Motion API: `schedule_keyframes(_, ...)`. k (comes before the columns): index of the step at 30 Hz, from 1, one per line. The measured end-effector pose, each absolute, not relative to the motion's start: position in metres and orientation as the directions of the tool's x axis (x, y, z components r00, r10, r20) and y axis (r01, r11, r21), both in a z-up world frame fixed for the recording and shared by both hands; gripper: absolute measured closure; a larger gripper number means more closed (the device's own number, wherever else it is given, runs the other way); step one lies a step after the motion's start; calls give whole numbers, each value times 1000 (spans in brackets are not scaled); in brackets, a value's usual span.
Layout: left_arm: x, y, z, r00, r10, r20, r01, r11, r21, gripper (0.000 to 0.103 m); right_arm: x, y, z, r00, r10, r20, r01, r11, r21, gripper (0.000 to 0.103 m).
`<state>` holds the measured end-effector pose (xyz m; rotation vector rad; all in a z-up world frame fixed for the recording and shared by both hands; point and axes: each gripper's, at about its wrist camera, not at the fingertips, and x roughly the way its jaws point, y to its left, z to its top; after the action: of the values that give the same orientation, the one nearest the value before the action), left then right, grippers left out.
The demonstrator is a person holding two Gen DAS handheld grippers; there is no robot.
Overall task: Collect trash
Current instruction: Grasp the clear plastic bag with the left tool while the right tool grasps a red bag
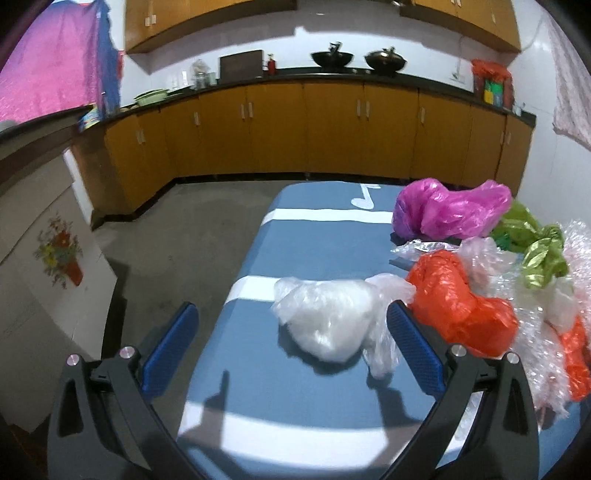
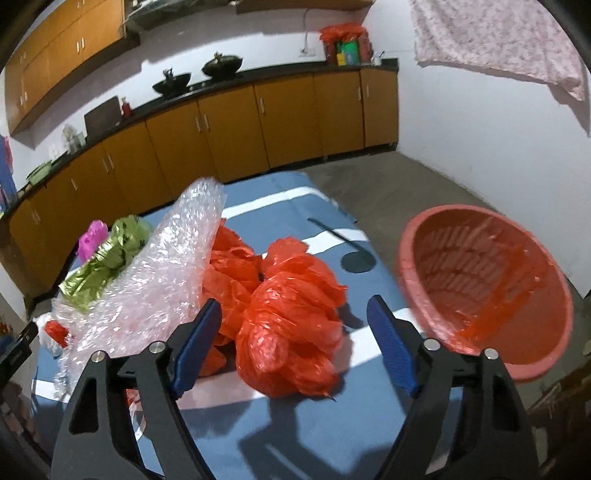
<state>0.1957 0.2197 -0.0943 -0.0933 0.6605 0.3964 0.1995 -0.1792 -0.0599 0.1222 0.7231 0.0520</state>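
Jaws of my left gripper (image 1: 291, 317) stand apart around the clear bag (image 1: 325, 317), not pressing. My right gripper (image 2: 295, 314) gapes over the red bag (image 2: 291, 325); the pink basket (image 2: 417, 295) sits at three o'clock.

Yellow-brown cupboards (image 1: 306, 125) run along the white wall (image 2: 461, 122) under a black counter (image 1: 332, 75). More cupboards (image 1: 207, 18) hang above. The floor (image 1: 177, 229) is grey.
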Motion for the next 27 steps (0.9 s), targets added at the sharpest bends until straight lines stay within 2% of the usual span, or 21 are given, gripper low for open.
schedule_keyframes(3, 214, 222, -104, 715, 288, -637, -342, 939, 41, 4, 209, -175, -65, 735, 114, -668, -35, 991, 130, 26)
schedule_keyframes(6, 226, 223, -112, 707, 243, -664, -299, 954, 31, 4, 217, -168, -69, 721, 126, -681, -64, 991, 116, 32)
schedule_keyframes(11, 242, 224, -124, 680, 146, -718, -222, 975, -12, 30, 221, -165, -75, 705, 126, -698, -83, 992, 95, 45)
schedule_keyframes(14, 246, 220, -128, 672, 130, -729, -198, 980, -8, 40, 222, -166, -77, 702, 117, -702, -83, 993, 83, 48)
schedule_keyframes(19, 247, 212, -131, 663, 122, -738, -183, 983, -3, 52, 229, -171, -84, 696, 87, -713, -50, 996, 73, 49)
schedule_keyframes(23, 241, 211, -129, 664, 128, -737, -194, 981, -5, 62, 227, -173, -81, 695, 102, -712, -60, 995, 84, 63)
schedule_keyframes(27, 232, 212, -122, 672, 128, -730, -201, 979, -14, 65, 219, -179, -72, 702, 124, -701, -66, 992, 110, 70)
